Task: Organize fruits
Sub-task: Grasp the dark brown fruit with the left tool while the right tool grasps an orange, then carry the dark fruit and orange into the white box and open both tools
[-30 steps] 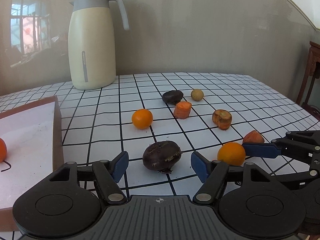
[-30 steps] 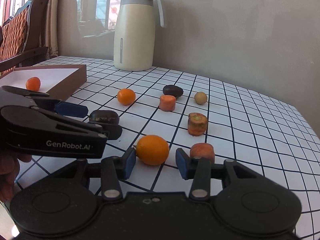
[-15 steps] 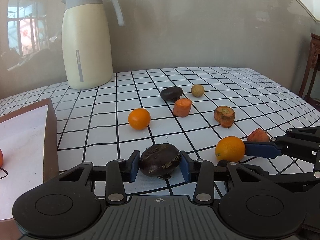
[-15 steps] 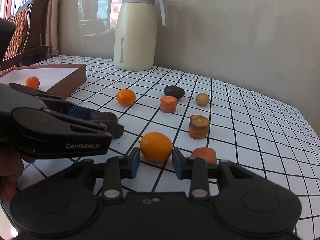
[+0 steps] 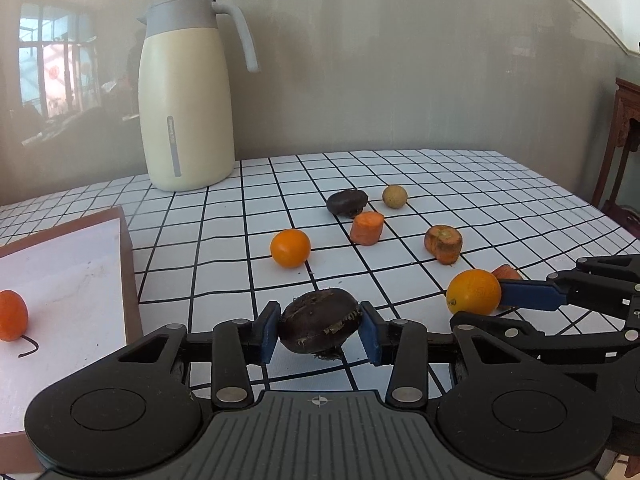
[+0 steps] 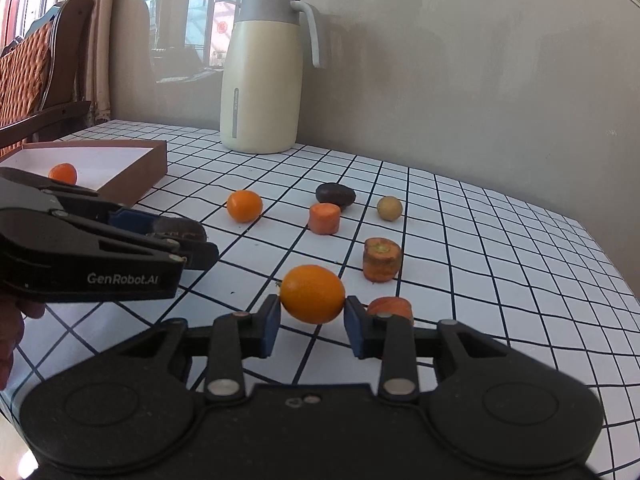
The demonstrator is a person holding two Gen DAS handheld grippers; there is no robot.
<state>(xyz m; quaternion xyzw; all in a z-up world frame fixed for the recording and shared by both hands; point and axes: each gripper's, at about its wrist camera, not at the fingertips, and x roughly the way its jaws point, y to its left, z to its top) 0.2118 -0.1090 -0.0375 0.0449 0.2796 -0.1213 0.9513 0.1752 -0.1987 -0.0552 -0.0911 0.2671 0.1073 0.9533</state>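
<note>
My left gripper [image 5: 319,330] is shut on a dark purple beet-like fruit [image 5: 318,326], held just above the checked tablecloth. My right gripper [image 6: 312,318] is shut on an orange [image 6: 312,293]; the left wrist view shows that orange [image 5: 473,291] at the right with one blue pad against it. In the right wrist view the left gripper [image 6: 176,236] reaches in from the left with the dark fruit [image 6: 180,229] between its fingers. A second orange [image 5: 290,247] lies loose farther back. A brown box with a white floor [image 5: 68,280] at the left holds a small orange fruit [image 5: 12,315].
Carrot chunks [image 6: 324,218] [image 6: 381,259] [image 6: 391,306], another dark fruit [image 6: 335,194] and a small tan round fruit [image 6: 389,208] lie scattered mid-table. A cream thermos jug [image 6: 262,76] stands at the back by the wall. A wooden chair [image 6: 36,64] is at far left.
Both grippers closed: the left one onto the dark fruit, the right one onto the orange. Both fruits now sit slightly higher between the pads.
</note>
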